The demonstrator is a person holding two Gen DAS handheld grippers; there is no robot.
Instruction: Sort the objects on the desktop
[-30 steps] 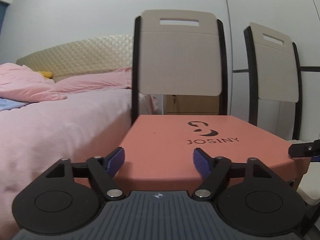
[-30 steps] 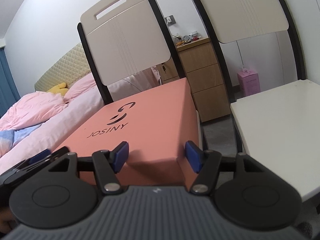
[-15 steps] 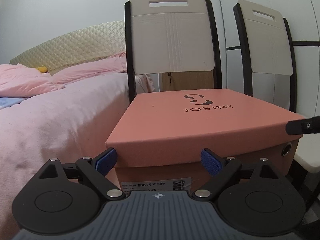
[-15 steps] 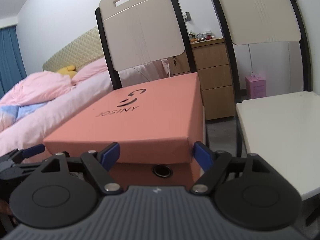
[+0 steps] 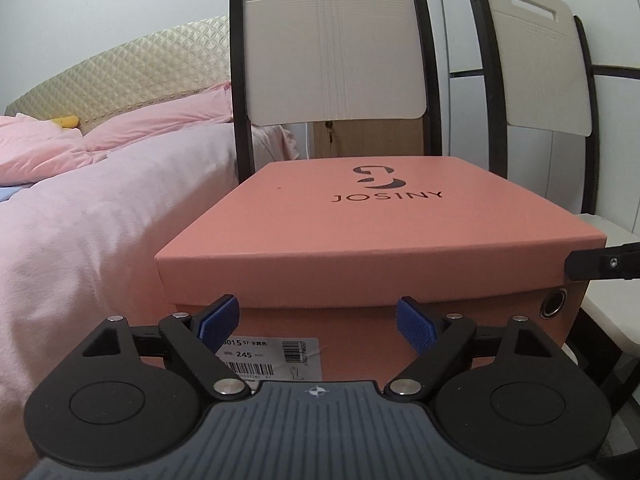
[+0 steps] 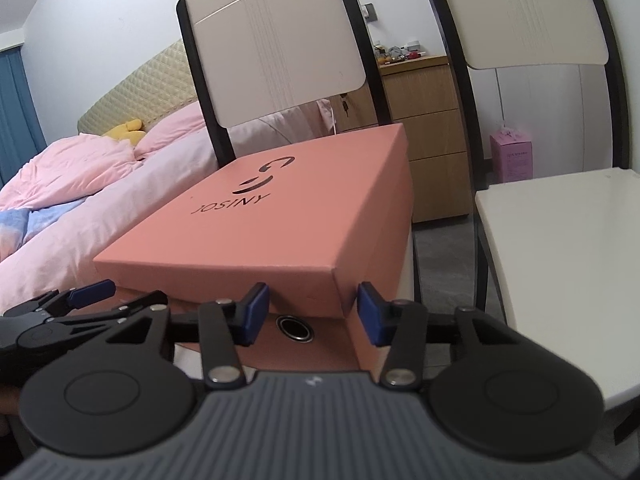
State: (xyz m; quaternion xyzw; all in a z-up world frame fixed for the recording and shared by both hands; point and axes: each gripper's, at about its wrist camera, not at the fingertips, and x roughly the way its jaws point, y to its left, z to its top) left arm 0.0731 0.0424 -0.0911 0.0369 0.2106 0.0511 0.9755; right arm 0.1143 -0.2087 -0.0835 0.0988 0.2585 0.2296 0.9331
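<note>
A pink shoe box (image 5: 360, 232) with its lid (image 6: 280, 224) on sits on the seat of a chair (image 5: 332, 48), right next to a bed (image 5: 100, 220) with pink covers. The lid says JOSINY on top. The front of the box has a white label (image 5: 272, 356) and a small round metal hole (image 6: 294, 326) near its right corner.

The left gripper (image 5: 318, 320) is in front of the box, low by the label. Its blue pads (image 5: 218, 318) are wide apart and have just closed in a little. They touch nothing, so it holds nothing.

The right gripper (image 6: 312, 312) is at the right front corner of the box. Its jaws have just been closing, and the lid's corner is between them. I cannot tell if the pads press on it.

A second chair (image 6: 560, 240) with a white seat stands to the right. A wooden drawer chest (image 6: 424, 136) is behind.
</note>
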